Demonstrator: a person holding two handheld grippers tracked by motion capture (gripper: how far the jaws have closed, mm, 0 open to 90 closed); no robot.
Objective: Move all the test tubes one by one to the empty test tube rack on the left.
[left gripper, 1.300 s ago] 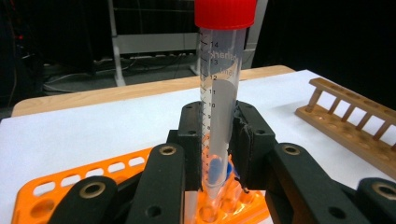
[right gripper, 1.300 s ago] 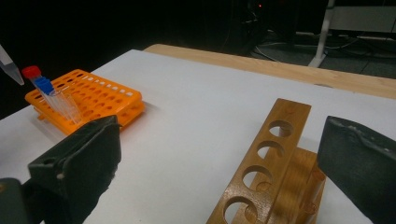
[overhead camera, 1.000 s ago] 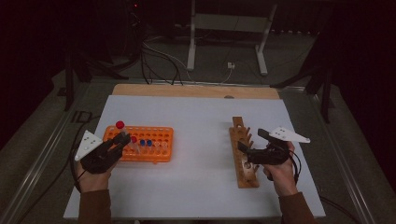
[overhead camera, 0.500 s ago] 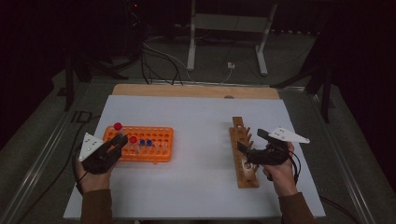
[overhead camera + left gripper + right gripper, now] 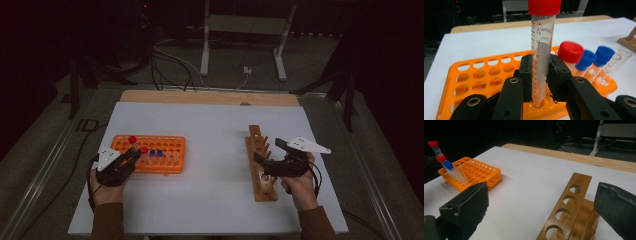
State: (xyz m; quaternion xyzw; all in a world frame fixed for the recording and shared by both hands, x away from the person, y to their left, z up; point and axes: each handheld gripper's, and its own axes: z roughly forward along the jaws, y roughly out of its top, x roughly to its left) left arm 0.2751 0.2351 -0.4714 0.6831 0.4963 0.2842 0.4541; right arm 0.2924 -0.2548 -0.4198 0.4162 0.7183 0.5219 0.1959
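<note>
Presently, left gripper [image 5: 539, 77]: jaws clamped on a red-capped tube [image 5: 541, 50], upright, its tip in a hole of the orange rack [image 5: 474, 77]. At 2 o'clock of the tube: another red-capped tube [image 5: 570, 53], then two blue-capped tubes [image 5: 596, 56], all racked. Right gripper [image 5: 270, 160]: jaws spread wide, nothing between them, over the wooden rack [image 5: 260, 170] at 3 o'clock on the white table [image 5: 215, 130].

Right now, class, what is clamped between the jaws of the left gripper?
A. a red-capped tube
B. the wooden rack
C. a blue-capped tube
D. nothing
A: the left gripper has its jaws closed on the clear red-capped tube, whose tip sits just over a hole of the orange rack.
</note>
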